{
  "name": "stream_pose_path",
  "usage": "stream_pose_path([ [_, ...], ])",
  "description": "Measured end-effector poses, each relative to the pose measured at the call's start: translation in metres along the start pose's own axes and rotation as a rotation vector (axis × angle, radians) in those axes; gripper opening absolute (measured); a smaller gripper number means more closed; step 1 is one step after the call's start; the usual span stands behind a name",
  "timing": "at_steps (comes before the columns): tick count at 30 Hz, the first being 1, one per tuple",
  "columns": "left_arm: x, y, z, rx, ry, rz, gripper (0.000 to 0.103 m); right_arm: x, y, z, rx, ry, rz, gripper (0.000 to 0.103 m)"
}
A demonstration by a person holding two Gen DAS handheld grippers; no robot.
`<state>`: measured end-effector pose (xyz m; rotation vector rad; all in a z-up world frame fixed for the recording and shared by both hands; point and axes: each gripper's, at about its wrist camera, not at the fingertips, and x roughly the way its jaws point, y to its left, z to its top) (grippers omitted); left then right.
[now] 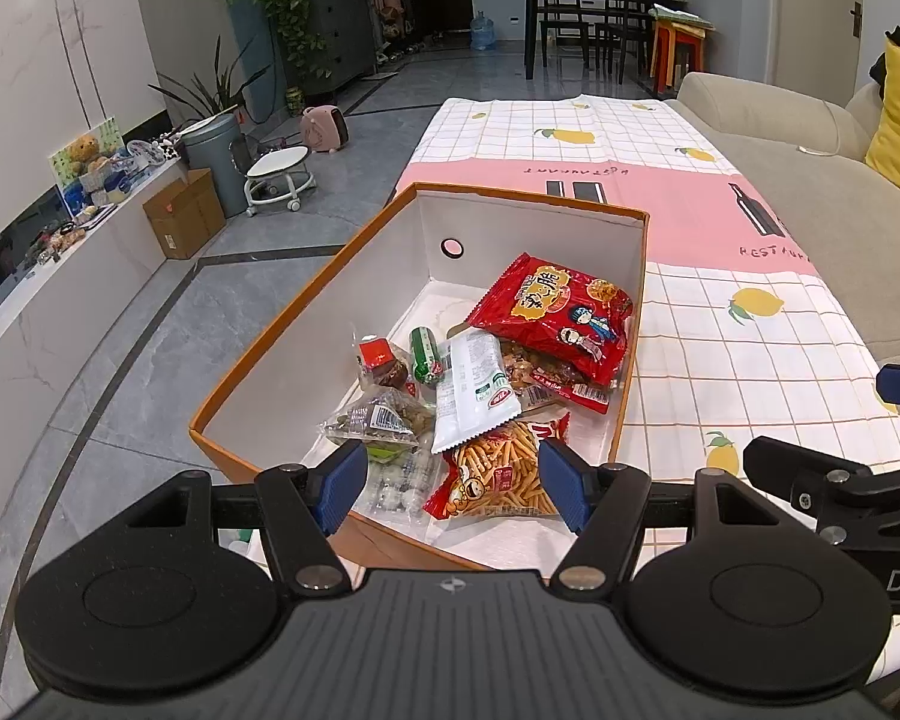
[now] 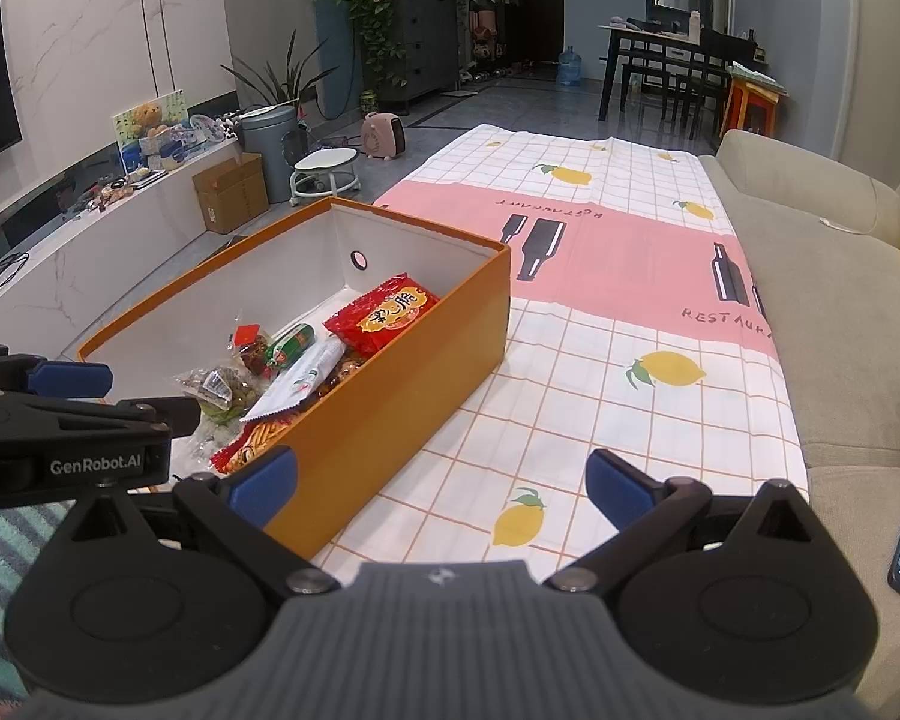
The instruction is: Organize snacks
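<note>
Snacks are lying heaped in the orange box, long axis running toward 12 o'clock, directly ahead of the left gripper, which is hovering nearer with jaws wide and empty; the right gripper is gaping empty over the tablecloth at the box's 3 o'clock.

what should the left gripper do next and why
Probably pull the left gripper back from the box. Its jaws are open and empty, every snack in sight, like the red bag, already lies inside, and the tablecloth shows no loose snacks.
</note>
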<state>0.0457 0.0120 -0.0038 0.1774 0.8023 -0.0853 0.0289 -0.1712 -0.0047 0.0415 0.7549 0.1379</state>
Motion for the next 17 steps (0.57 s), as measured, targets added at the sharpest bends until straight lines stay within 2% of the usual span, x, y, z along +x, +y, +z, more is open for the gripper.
stream_pose_path([
  [17,-0.0051,0.0003,0.0017,0.017,-0.019,-0.005,0.078,0.0024,0.0022,-0.0044,0.0,0.006,0.003,0.099],
])
